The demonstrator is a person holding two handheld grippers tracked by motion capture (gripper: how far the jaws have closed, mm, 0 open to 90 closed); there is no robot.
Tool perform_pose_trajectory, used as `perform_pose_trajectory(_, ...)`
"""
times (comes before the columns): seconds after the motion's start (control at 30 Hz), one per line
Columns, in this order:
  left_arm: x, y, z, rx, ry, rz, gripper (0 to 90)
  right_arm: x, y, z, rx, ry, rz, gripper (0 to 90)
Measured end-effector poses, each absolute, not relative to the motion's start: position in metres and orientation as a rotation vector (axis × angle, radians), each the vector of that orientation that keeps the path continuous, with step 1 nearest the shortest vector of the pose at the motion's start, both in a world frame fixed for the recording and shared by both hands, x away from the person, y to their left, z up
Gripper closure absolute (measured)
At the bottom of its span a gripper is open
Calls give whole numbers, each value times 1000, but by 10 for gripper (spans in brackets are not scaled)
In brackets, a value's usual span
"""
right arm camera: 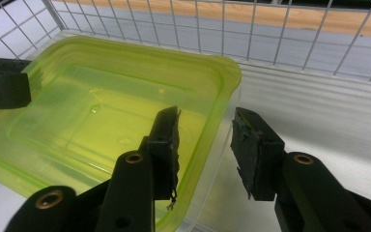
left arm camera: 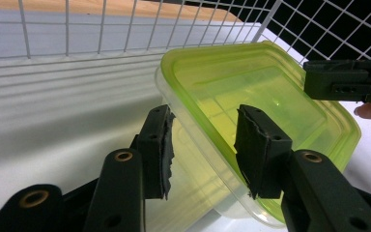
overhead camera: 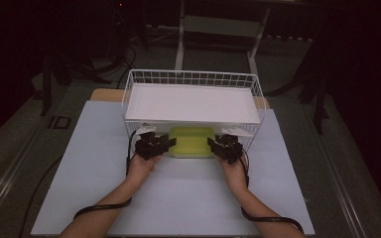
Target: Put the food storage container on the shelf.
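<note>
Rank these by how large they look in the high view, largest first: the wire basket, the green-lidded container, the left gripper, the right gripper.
1. Wire basket.
2. Green-lidded container.
3. Left gripper and right gripper: they look about the same size, so no ranking between them.

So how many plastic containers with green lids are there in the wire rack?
1. The green-lidded container sits on the lower level of the wire rack, at its open front, between the two claws. The white shelf above may hide others behind.
</note>
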State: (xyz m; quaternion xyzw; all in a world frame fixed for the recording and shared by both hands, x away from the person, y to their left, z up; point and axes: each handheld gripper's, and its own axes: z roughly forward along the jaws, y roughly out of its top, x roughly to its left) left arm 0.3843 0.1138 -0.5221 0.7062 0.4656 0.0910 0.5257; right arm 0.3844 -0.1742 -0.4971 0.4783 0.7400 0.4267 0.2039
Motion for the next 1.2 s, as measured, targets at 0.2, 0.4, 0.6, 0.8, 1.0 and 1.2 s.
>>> perform_pose_trajectory(0.2,384,112,-522,1700,1121,281,518,384,-171,-498,1290,2062,1151,603)
perform_pose_trajectory(0.4,380,115,-517,1689,1118,305,514,380,-170,-495,1311,2071,1168,530)
perform_pose_trajectory(0.6,370,122,-507,1693,1098,312,471,371,-169,-489,1308,2093,1197,499)
perform_pose_trajectory(0.8,361,127,-498,1691,1093,328,432,358,-168,-480,1270,2106,1231,491)
perform_pose_trajectory(1.0,349,133,-492,1721,1066,296,431,343,-163,-474,1237,2164,1288,483)
perform_pose_trajectory(1.2,332,142,-492,1747,1061,288,421,334,-155,-477,1196,2240,1339,439)
